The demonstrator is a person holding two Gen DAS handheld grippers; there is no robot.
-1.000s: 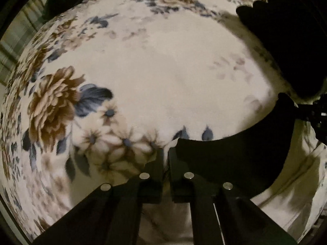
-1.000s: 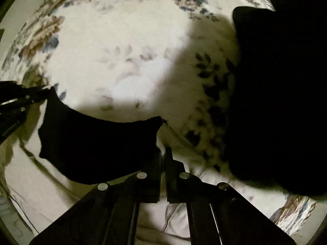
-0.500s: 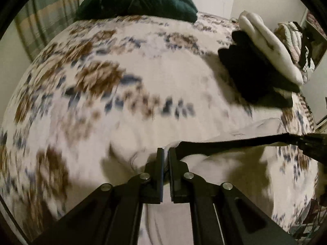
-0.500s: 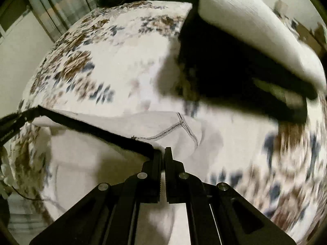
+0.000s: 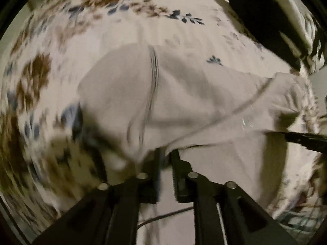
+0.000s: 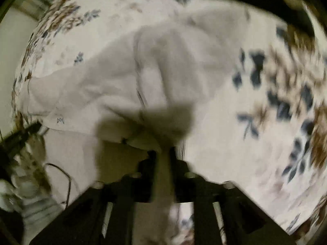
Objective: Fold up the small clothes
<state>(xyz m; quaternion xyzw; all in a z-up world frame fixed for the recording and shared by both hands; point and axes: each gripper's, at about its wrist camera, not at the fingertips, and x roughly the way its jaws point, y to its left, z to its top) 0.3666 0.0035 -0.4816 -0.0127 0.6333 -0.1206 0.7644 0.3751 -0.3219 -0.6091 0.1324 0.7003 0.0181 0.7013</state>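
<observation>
A pale grey garment (image 5: 184,94) lies in a soft fold on the floral bedspread (image 5: 102,20), and the right wrist view shows the same garment (image 6: 114,85). My left gripper (image 5: 166,159) points down at its near edge. Its jaws are opening, with a gap between them and the cloth edge just at the tips. My right gripper (image 6: 163,157) hovers over the garment's other near corner. Its jaws are opening too, with pale cloth seen in the gap and the pads off it. Each view shows the other gripper at its side edge. Both views are motion-blurred.
A dark heap of clothes (image 5: 265,22) with a white folded item (image 5: 286,6) on it sits at the far right of the bed. The bed's edge runs close on the right of the left wrist view. A thin cable (image 5: 163,216) trails below the fingers.
Both grippers carried the garment's dark-looking edge, stretched between them, across the bed. Both were shut on that edge before; now they stand parted over the garment, which lies folded on the bedspread.
</observation>
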